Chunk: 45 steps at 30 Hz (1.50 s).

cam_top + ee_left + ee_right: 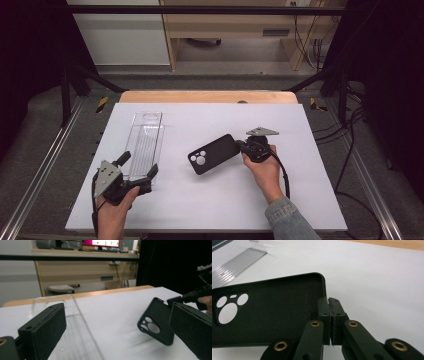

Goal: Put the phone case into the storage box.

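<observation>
Jaws of the right gripper are pinched together on the edge of a black phone case — it hangs tilted above the white worktop, camera holes toward the left gripper. That gripper's jaws stand wide apart and grip nothing, flanking the near end of a clear plastic tray.

Even overhead light is washing the white table bright while the surroundings are falling into near-black — shadows under the hands are staying faint. In the left gripper view, the tabletop is streaking with motion blur and the clear plastic tray is smearing. In the right gripper view, the black phone case is holding sharp — the far table is softening.
</observation>
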{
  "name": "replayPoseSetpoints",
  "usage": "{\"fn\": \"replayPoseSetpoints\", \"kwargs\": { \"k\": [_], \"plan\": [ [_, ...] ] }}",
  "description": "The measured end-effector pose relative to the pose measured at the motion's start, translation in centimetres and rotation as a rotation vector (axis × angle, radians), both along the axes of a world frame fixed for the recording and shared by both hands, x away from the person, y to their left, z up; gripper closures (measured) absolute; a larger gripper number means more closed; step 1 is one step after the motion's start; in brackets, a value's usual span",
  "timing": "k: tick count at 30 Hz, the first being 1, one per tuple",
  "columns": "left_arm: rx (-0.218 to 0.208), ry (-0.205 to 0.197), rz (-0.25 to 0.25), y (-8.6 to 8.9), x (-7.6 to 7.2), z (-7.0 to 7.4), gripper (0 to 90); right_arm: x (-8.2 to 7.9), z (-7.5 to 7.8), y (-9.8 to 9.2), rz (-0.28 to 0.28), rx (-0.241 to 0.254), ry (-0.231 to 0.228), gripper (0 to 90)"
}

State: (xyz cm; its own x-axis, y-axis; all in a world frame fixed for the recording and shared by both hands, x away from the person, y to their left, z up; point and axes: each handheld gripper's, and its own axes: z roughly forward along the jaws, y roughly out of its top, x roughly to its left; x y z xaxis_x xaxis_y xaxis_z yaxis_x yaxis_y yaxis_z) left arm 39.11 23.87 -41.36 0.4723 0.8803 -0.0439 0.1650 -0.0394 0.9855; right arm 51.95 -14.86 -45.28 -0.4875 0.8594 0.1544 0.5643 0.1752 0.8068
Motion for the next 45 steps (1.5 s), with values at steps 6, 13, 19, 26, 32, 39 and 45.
{"fn": "replayPoseSetpoints", "kwargs": {
  "k": [6, 13, 19, 26, 32, 39, 45],
  "plan": [
    [0.011, 0.075, -0.034, -3.4, 1.1, -0.4, 0.7, -1.3, 0.2, -2.1, -0.037, 0.025, -0.04, 89.0],
    [0.052, 0.122, -0.082, -6.5, 2.7, 0.1, 0.8, -2.6, 0.6, -3.8, -0.074, 0.087, -0.104, 89.0],
    [0.06, 0.146, -0.079, -8.4, 3.4, 0.6, 1.0, -3.0, 1.1, -4.0, -0.08, 0.117, -0.121, 89.0],
    [0.069, 0.159, -0.049, -9.7, 3.3, 0.6, 1.5, -3.7, 1.2, -3.9, -0.104, 0.133, -0.149, 89.0],
    [0.073, 0.164, -0.04, -10.4, 3.1, 0.6, 1.6, -4.2, 1.4, -3.7, -0.117, 0.148, -0.17, 89.0],
    [0.057, 0.173, -0.03, -11.0, 3.1, -0.1, 2.4, -4.6, 1.8, -3.7, -0.128, 0.158, -0.198, 89.0],
    [0.073, 0.17, -0.044, -11.9, 3.0, -0.2, 2.4, -4.9, 2.2, -3.5, -0.134, 0.164, -0.231, 89.0]
  ]
}}
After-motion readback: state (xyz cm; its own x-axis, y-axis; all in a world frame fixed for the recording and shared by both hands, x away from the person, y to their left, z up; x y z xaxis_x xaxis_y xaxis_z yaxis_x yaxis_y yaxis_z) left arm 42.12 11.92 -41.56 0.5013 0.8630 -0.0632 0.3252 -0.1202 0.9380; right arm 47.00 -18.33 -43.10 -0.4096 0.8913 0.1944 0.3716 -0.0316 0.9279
